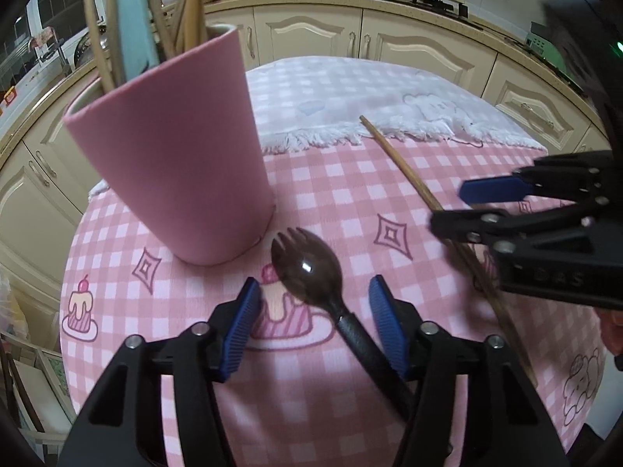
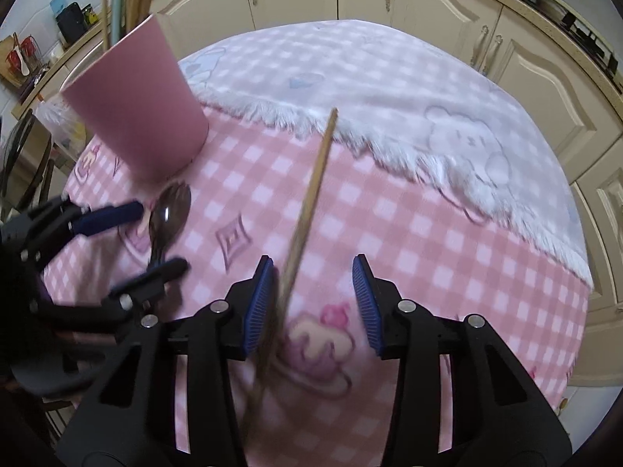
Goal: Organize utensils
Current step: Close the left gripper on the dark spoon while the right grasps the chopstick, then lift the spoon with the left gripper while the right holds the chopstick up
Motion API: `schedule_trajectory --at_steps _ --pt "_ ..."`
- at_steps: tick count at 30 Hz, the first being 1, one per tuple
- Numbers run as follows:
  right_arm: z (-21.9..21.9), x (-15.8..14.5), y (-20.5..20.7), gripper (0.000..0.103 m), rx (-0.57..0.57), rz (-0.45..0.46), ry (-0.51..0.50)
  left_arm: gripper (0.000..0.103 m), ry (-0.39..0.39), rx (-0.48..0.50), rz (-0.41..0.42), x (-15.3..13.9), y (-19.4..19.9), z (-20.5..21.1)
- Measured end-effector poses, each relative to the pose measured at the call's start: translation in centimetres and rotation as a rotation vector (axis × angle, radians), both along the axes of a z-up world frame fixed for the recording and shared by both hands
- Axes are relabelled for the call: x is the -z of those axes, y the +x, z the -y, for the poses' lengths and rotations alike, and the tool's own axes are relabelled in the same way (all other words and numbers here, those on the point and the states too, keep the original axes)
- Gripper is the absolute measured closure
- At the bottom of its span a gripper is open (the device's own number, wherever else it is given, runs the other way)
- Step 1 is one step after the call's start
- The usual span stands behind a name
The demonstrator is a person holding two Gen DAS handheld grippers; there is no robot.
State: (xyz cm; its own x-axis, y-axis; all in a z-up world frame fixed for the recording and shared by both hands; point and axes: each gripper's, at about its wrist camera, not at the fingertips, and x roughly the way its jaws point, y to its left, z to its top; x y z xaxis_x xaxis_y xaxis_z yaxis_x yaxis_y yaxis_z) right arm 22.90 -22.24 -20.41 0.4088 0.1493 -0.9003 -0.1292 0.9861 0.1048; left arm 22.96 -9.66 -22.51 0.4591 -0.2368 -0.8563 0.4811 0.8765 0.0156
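A dark spork lies on the pink checked tablecloth, its handle running between the open jaws of my left gripper. It also shows in the right wrist view. A pink cup stands just behind the spork and holds several wooden chopsticks and a light blue utensil. A single wooden chopstick lies on the cloth and runs between the open jaws of my right gripper, close to the left pad. The chopstick and the right gripper show at the right of the left wrist view.
A white fringed checked cloth covers the far half of the round table. Cream kitchen cabinets curve around behind the table. The table edge drops away close on the left and right.
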Motion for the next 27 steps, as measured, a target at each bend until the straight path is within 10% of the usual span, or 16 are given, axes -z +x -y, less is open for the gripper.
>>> schedule_trajectory --at_steps 3,6,27 --pt "-0.7 0.1 1.8 0.063 0.004 0.008 -0.015 0.062 -0.001 -0.009 -0.006 0.0 0.8 0.5" --pt "-1.6 0.1 2.5 0.092 -0.023 0.023 -0.04 0.069 -0.027 -0.024 -0.027 -0.1 1.6 0.5" --pt "3.8 -5.1 -3.7 0.096 0.013 0.259 0.309 0.072 -0.257 0.103 0.2 -5.6 -4.3 -0.5"
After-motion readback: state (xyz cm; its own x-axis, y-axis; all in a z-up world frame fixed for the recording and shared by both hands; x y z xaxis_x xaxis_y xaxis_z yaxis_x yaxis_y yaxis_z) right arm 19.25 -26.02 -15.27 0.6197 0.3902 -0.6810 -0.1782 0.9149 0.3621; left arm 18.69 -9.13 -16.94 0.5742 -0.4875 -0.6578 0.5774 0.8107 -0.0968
